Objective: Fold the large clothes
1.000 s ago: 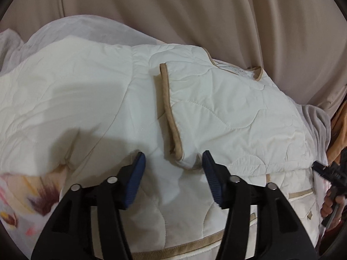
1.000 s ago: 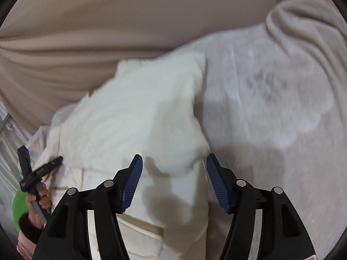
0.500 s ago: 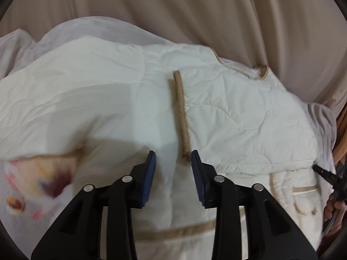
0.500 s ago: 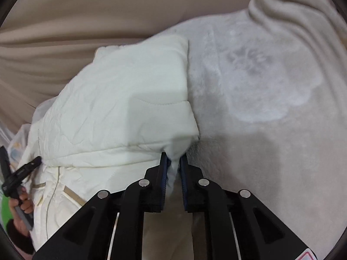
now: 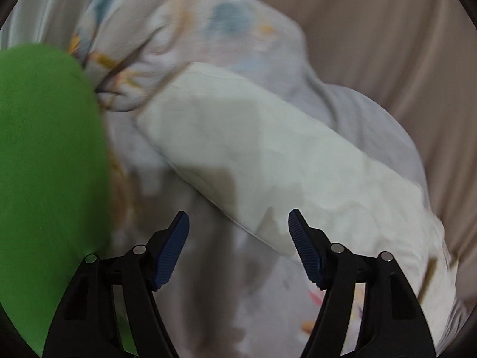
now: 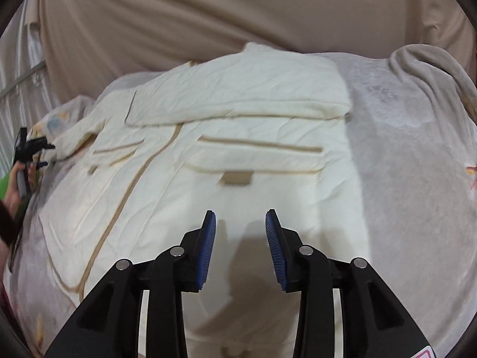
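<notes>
Right gripper (image 6: 238, 246): our ribbed blue pads (image 6: 208, 247) stand apart and are opening, nothing clamped between them; half a second ago they were pinched on the sleeve's cuff edge. They hang over the lower front of the cream quilted jacket (image 6: 238, 137), which lies flat on the grey fleece blanket (image 6: 417, 179). Jacket fabric is puffy and crinkled, with tan piping, two piped pocket flaps and a small tan patch. One sleeve (image 6: 238, 95) now lies folded straight across the chest; earlier it was bunched at our jaws.

Left gripper (image 5: 238, 253): jaws wide and opening, empty; a moment ago they were narrowed around the tan-trimmed edge. We now see the other sleeve (image 5: 253, 155), a soft cream tube, running diagonally just beyond the pads, motion-blurred. Under it a floral sheet (image 5: 179, 29), thin and rumpled. A green sleeve (image 5: 44, 164) fills the left side. Beige curtain (image 6: 238, 15) hangs behind.
</notes>
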Demonstrator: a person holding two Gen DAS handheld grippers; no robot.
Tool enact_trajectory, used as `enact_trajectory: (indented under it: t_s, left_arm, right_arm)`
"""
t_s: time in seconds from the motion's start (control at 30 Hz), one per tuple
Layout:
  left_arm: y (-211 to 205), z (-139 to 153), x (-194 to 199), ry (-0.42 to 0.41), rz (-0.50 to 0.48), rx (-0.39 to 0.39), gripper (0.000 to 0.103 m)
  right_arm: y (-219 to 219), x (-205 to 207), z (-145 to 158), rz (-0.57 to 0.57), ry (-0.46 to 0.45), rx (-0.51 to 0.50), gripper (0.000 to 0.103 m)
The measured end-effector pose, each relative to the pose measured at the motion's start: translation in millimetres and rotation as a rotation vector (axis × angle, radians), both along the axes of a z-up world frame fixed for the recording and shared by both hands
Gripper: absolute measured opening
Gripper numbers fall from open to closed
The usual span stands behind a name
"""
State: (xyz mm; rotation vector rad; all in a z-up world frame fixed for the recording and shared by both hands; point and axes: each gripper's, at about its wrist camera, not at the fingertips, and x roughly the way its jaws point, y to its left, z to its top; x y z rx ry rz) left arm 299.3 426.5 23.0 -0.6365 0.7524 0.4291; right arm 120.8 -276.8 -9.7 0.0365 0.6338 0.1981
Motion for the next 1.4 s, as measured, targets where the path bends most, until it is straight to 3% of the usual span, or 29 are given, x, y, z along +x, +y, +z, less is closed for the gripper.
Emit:
enact_trajectory:
  t_s: [0.1,0.17,0.23,0.37,0.47,0.6,0.67,0.77,0.9,0.97,1.07,1.17,1.27,1.4]
  left_arm:
    - [8.8,-10.5,17.4,0.016,-0.03,-0.058,0.055]
    - [9.3,-16.7,26.5,0.045,-0.04,-0.045,0.026]
    - [5.2,-15.9,29.2,0.031,-0.049,-0.026,0.011]
    - [-31.5,28.9,30.2,-0.06,-0.095,0.131,0.007]
    - [-95.0,90.7,16.6,-0.188,-0.209,0.256,0.007]
    - [-238.0,166.1,-7.1,-0.365,-0.456,0.44,0.007]
    - [-311.6,181.1,-11.9,-0.409,-0.592,0.495,0.007]
    - [-425.3,170.6,-13.4,-0.414,-0.792,0.538,0.008]
    - [-546.6,90.3,3.8,-0.267,-0.993,0.544,0.015]
    - [-573.8,44.3,13.8,-0.177,-1.04,0.529,0.024]
    - [-572.5,1.0,6.1,-0.107,-1.067,0.507,0.029]
    - [-529.3,6.6,-9.8,-0.137,-1.085,0.454,0.037]
    - [-466.8,20.1,-15.7,-0.15,-1.006,0.446,0.047]
    - [-378.6,27.6,8.9,-0.103,-0.831,0.397,0.048]
  right_arm:
    - [6.6,0.2,-10.4,-0.008,0.003,-0.001,0.047]
    - [7.9,0.5,-13.4,-0.016,-0.004,-0.006,0.047]
    - [8.0,0.8,-12.9,-0.021,-0.007,-0.008,0.047]
    - [6.8,0.2,-14.6,-0.02,-0.01,0.003,0.049]
    - [8.6,1.9,-15.2,-0.015,-0.009,0.008,0.053]
    - [11.2,1.8,-15.1,-0.011,-0.012,0.005,0.057]
    - [10.2,1.5,-15.1,-0.009,-0.013,0.012,0.057]
    - [7.9,1.0,-14.9,-0.005,-0.013,0.031,0.057]
    - [3.6,-0.4,-14.8,0.007,-0.015,0.063,0.058]
    - [1.5,-1.2,-14.5,0.014,-0.015,0.081,0.059]
    - [-3.5,-2.1,-12.4,0.022,-0.011,0.106,0.06]
    - [-11.3,-3.1,6.2,0.017,-0.01,0.116,0.061]
    - [-22.9,6.6,42.3,0.015,-0.065,0.12,0.062]
    - [-41.9,59.7,74.5,-0.024,-0.077,0.17,0.066]
